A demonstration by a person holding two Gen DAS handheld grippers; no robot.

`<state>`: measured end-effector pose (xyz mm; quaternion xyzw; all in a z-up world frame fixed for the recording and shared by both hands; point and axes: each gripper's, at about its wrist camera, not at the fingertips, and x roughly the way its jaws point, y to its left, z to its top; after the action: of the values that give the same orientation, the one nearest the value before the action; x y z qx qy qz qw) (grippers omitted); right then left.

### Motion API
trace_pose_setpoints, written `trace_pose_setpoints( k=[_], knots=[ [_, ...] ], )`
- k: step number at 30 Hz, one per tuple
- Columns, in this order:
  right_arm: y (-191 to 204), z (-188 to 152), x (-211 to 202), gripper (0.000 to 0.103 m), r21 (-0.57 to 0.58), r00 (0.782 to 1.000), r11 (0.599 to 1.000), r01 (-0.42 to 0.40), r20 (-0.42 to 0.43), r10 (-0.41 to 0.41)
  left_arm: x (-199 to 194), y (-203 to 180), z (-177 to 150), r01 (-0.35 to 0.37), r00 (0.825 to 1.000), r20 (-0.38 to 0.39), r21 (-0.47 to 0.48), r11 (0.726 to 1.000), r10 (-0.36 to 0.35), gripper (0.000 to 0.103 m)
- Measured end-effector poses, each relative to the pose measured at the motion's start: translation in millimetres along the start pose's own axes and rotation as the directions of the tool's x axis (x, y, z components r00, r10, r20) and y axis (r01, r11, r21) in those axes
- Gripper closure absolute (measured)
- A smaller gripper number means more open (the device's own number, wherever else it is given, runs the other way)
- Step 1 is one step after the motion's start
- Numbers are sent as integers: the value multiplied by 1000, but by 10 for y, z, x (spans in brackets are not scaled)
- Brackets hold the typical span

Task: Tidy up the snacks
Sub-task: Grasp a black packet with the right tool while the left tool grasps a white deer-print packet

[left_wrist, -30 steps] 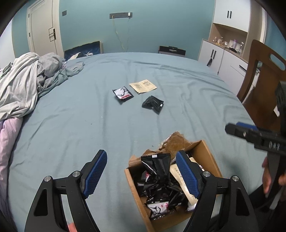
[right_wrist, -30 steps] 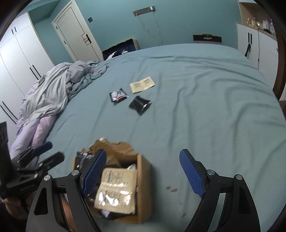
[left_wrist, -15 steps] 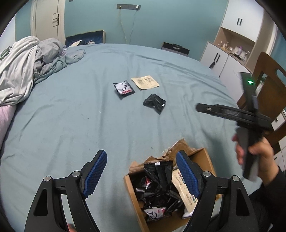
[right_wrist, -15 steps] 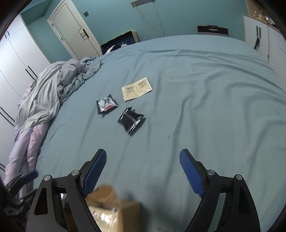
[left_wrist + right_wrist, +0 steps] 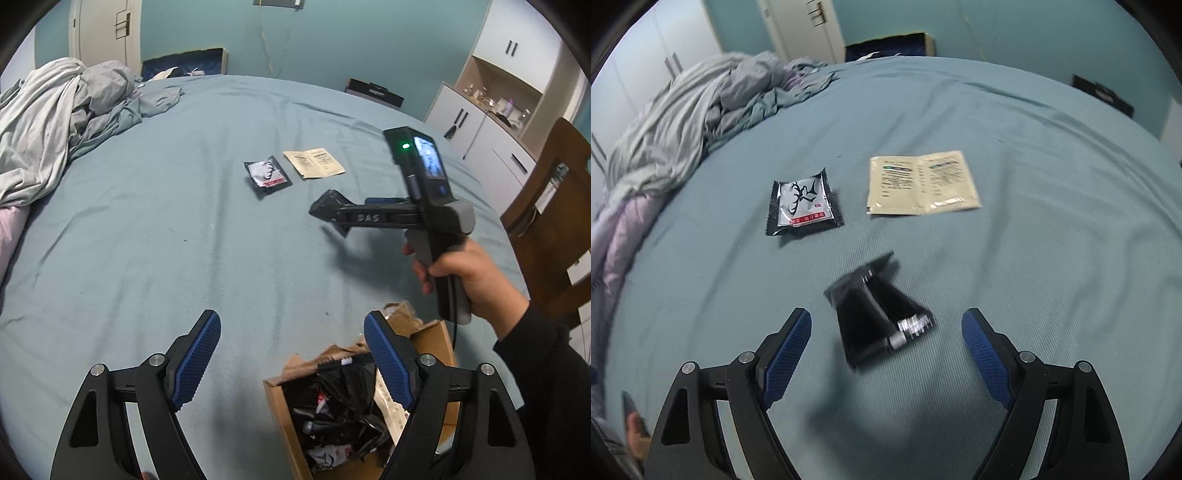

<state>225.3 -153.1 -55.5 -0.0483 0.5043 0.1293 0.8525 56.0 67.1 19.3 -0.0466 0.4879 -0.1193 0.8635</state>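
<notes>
Right gripper (image 5: 886, 350) agape, empty, over black packet (image 5: 881, 317) on bed (image 5: 1034, 277).
Risk: pinching sheet with flat, slippery foil; left gripper (image 5: 291, 354) likewise agape beside snack box (image 5: 280, 402).

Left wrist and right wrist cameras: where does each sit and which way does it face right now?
Left wrist: on the left gripper, angled down at the teal bed sheet and open brown cardboard box; its jaws, the right gripper and the hand holding it show.
Right wrist: on the right gripper, angled down over the plain black packet; only its open jaws show.
Shared: black packet with white antler print, beige paper sachet.
</notes>
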Motion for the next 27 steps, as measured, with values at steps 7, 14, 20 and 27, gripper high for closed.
trace_pose_setpoints(
  k=[7, 14, 20, 27],
  knots=[
    [133, -90, 199, 53, -58, 1000, 998, 11, 12, -10, 2, -51, -6, -51, 999, 16, 35, 998, 51, 22],
    [52, -218, -432, 56, 58, 993, 997, -58, 102, 51, 174, -148, 413, -101, 995, 39, 170, 980, 96, 11],
    [-77, -614, -1480, 56, 208, 974, 966, -155, 194, 114, 868, -94, 1149, -102, 995, 22, 148, 984, 100, 0],
    [6, -1748, -2286, 56, 327, 940, 921, -210, 328, 98, 1696, 139, 1645, -134, 991, -25, 8, 991, 134, 0]
  ],
)
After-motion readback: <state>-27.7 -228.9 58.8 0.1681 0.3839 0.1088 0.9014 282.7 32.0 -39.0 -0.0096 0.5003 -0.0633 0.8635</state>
